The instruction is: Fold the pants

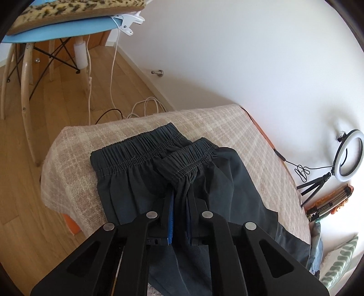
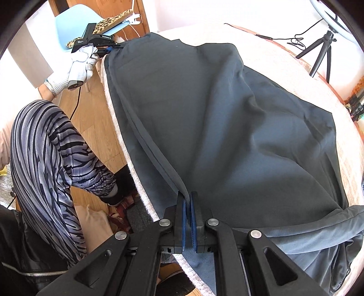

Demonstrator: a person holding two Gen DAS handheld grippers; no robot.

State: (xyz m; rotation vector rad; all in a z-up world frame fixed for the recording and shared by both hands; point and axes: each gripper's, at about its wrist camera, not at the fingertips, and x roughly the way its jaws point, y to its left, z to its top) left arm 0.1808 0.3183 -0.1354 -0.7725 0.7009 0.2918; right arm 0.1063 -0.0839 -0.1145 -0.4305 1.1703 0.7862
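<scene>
1. Left gripper (image 1: 180, 200): clamped on a bunched part of the pants (image 1: 141, 173) just below the waistband (image 1: 136, 150), blue pads pressing gathered cloth from both sides.
2. Right gripper (image 2: 187, 205): clamped on a folded edge of the pants (image 2: 216, 118), pads nearly together with thin cloth between.
3. In the right view, pants spread dark and wide across the table, one long folded edge running from the right gripper up toward the left gripper (image 2: 111, 48) at the far corner.
4. Lower right of that view: a rolled hem drooping over the table's side.
5. In the left view, waistband doubled over itself, one section lying flat on the cloth (image 1: 75, 164), the other lifted toward the pads.
6. Table covered with a pale checked cloth, orange showing at its edges.
7. Gloved left hand (image 2: 79, 66) gripping the left gripper's handle, seen from the right view.
8. Leg in zebra-striped leggings (image 2: 45, 145) beside the table's near edge.
9. Beyond the table: wooden floor (image 1: 68, 95) with white cables (image 1: 145, 105).
10. Farther left: blue chair (image 1: 56, 31) bearing a leopard-print cushion (image 1: 75, 9) and a white clip (image 1: 127, 22).
11. Right, against the wall: ring light (image 1: 349, 156) on a small tripod.
</scene>
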